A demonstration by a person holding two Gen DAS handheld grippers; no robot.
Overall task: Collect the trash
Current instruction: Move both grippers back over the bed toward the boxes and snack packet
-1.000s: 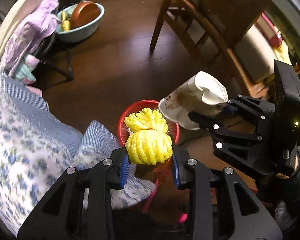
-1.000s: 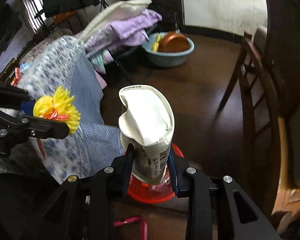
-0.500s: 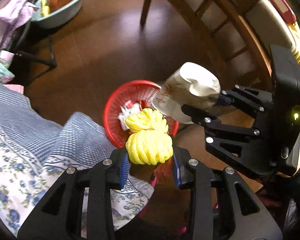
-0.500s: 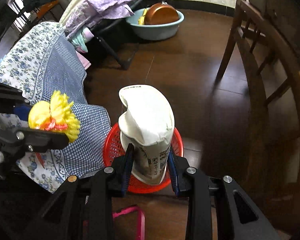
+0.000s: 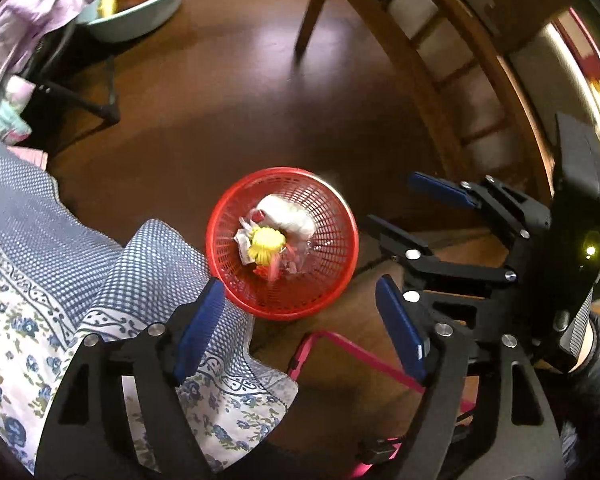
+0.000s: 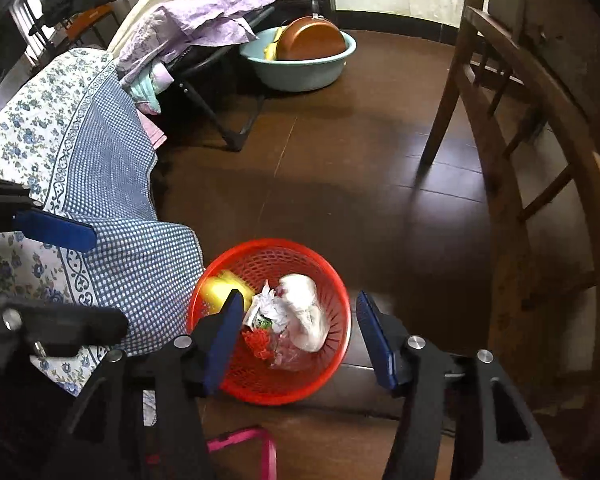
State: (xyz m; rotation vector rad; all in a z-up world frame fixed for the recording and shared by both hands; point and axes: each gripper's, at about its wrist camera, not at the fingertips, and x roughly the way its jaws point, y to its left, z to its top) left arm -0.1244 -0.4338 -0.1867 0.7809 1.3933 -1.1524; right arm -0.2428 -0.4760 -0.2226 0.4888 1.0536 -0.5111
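Observation:
A red mesh basket (image 5: 342,216) (image 6: 337,280) stands on the dark wood floor, right below both grippers. In it lie a yellow frilly bundle (image 5: 265,242) (image 6: 219,289), a crumpled white paper bag (image 5: 291,214) (image 6: 306,314) and small wrappers. The yellow bundle looks blurred in the right wrist view. My left gripper (image 5: 299,282) (image 6: 110,280) hangs over the basket's near rim, jaws opening, nothing between them. My right gripper (image 6: 299,294) (image 5: 392,200) is just to the basket's right, jaws also opening and empty.
A blue flowered cloth (image 5: 60,264) (image 6: 100,168) hangs down against the basket's left side. A wooden chair (image 6: 500,128) stands to the right. A teal basin with a copper pan (image 6: 300,60) sits at the back. A pink frame (image 5: 352,352) lies on the near floor.
Both grippers have opened. The yellow bundle and the white paper bag have left the jaws and now lie in the red basket. Both hands sank toward the basket before that.

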